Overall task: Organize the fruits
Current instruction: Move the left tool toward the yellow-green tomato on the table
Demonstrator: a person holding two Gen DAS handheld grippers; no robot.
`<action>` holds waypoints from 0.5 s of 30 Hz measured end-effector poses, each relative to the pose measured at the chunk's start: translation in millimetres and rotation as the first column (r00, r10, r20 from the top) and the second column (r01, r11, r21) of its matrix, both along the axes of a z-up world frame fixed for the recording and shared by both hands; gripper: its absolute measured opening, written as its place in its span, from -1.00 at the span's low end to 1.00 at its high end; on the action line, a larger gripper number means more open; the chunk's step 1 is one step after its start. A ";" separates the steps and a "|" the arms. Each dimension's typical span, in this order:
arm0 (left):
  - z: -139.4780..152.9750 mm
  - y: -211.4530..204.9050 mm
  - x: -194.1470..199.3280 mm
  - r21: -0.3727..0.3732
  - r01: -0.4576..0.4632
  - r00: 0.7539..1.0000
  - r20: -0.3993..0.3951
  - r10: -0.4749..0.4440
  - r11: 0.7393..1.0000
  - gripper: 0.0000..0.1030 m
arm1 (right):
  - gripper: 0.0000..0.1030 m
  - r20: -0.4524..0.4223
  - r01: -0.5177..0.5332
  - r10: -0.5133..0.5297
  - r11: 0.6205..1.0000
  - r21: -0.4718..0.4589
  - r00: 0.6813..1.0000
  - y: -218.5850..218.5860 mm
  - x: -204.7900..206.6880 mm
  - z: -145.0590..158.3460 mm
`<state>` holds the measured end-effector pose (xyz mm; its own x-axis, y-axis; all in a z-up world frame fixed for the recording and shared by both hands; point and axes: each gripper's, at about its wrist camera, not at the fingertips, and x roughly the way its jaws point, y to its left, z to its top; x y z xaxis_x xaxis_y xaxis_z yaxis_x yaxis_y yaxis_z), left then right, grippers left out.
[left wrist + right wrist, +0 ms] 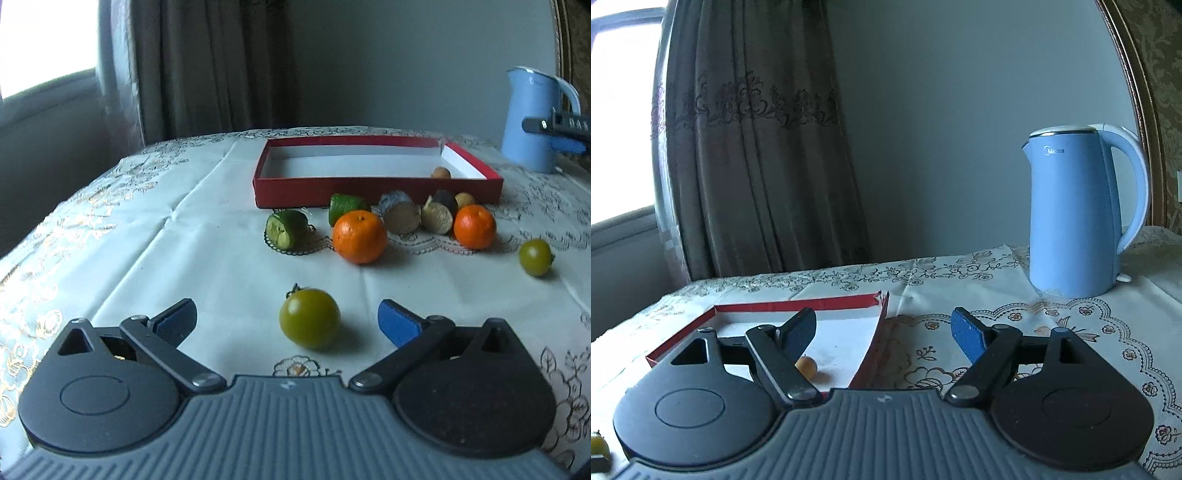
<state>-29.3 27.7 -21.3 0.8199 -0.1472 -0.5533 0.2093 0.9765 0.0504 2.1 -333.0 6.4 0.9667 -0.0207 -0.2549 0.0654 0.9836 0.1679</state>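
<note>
Glossy green tomato (309, 318), matt cardboard box (376, 188), embroidered cloth tablecloth (207, 236), smooth plastic kettle (1075, 214)

The shallow red cardboard box (376, 182) is showing a white inside. In front of it, two round oranges (359, 236) are glowing bright orange, and two round tomatoes (309, 318) are looking olive green. Right of it, a plastic kettle (1075, 210) is showing pale blue. The cream tablecloth (207, 236) is displaying gold floral embroidery.

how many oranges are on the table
2. One orange sits mid-table in front of the red box; the other orange is right of it, beside the cut pieces. None looks hidden.
</note>
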 end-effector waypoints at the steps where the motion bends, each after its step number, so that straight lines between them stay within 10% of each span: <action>1: 0.4 0.7 1.6 -0.018 0.000 1.000 -0.007 0.000 1.000 1.00 | 0.61 -0.002 -0.001 0.001 1.000 -0.006 1.000 1.3 0.4 -0.6; 15: -3.2 -4.6 15.5 -0.035 -0.012 0.998 -0.061 0.010 0.999 0.64 | 0.61 0.012 0.003 -0.003 0.999 -0.032 1.000 3.6 0.4 -2.0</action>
<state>-13.8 23.0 -24.5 0.7864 -0.1590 -0.5970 0.2004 0.9797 0.0030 2.5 -329.4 4.4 0.9695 -0.0319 -0.2428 0.0668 0.9884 0.1367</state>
